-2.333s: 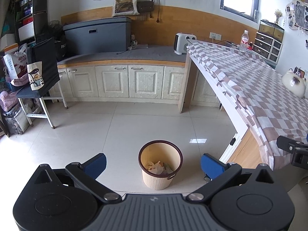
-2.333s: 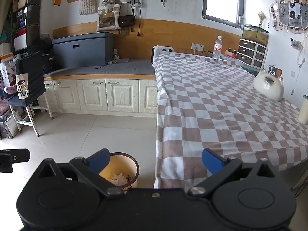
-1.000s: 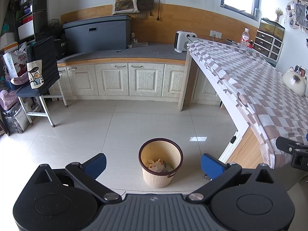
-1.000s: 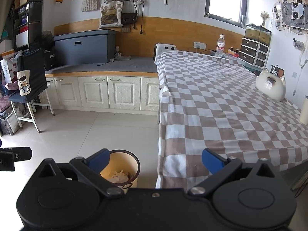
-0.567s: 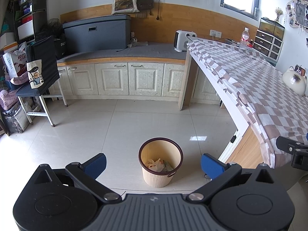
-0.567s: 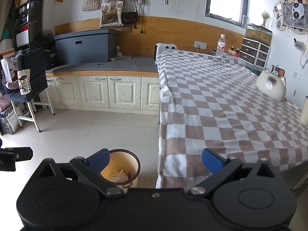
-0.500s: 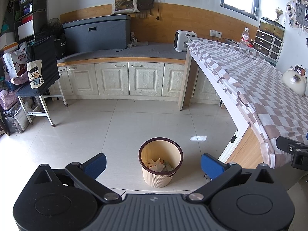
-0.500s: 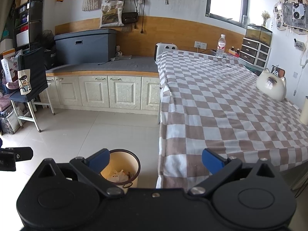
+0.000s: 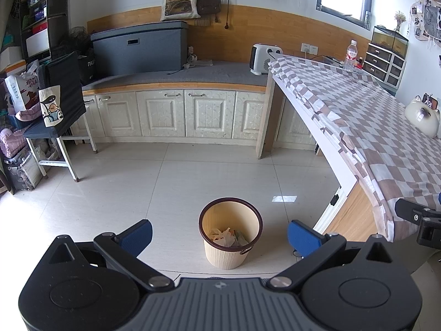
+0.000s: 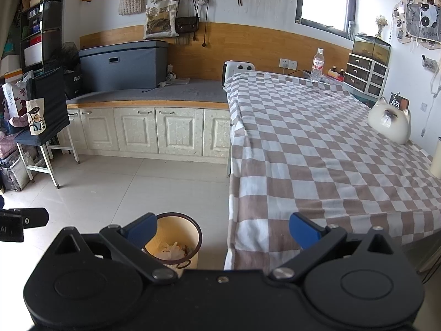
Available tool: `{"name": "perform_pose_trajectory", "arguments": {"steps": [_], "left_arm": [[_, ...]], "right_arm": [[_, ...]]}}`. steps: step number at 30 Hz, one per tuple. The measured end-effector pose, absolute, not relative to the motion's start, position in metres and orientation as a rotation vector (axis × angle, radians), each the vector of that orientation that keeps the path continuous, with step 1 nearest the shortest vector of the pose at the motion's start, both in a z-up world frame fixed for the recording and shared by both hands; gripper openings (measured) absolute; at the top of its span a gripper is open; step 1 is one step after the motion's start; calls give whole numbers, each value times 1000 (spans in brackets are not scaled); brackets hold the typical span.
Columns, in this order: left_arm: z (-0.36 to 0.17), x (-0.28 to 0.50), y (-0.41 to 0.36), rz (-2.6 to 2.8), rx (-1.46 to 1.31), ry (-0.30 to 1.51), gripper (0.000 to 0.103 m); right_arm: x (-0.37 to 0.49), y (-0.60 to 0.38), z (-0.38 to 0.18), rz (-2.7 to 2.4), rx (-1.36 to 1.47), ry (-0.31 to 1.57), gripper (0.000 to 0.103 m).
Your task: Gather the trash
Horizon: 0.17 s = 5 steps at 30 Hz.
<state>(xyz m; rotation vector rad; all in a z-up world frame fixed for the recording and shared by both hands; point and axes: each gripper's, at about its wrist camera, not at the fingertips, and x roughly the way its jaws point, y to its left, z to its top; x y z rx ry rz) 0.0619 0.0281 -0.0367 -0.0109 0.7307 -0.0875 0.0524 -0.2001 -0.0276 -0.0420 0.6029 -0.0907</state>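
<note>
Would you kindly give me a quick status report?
Left gripper open, empty. Right gripper open, empty. Beige ribbed bin on floor holds crumpled trash. Nothing blocking it.

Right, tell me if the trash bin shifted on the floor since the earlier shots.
No. The trash bin stands on the same floor tiles, just left of the table corner; only the camera view drifted slightly.

Black gripper (image 9: 219, 233) bodies — blue fingertip pads (image 9: 136, 233), silver screws
</note>
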Motion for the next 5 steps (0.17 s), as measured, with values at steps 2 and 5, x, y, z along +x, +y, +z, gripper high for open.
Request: {"name": "perform_pose_trajectory", "arguments": {"steps": [2, 5], "left_arm": [[-37, 62, 29, -87, -16, 732, 103], [-36, 62, 30, -83, -19, 734, 103]], "right_arm": [[52, -200, -28, -91, -42, 603, 103], [52, -200, -27, -91, -43, 603, 103]]}}
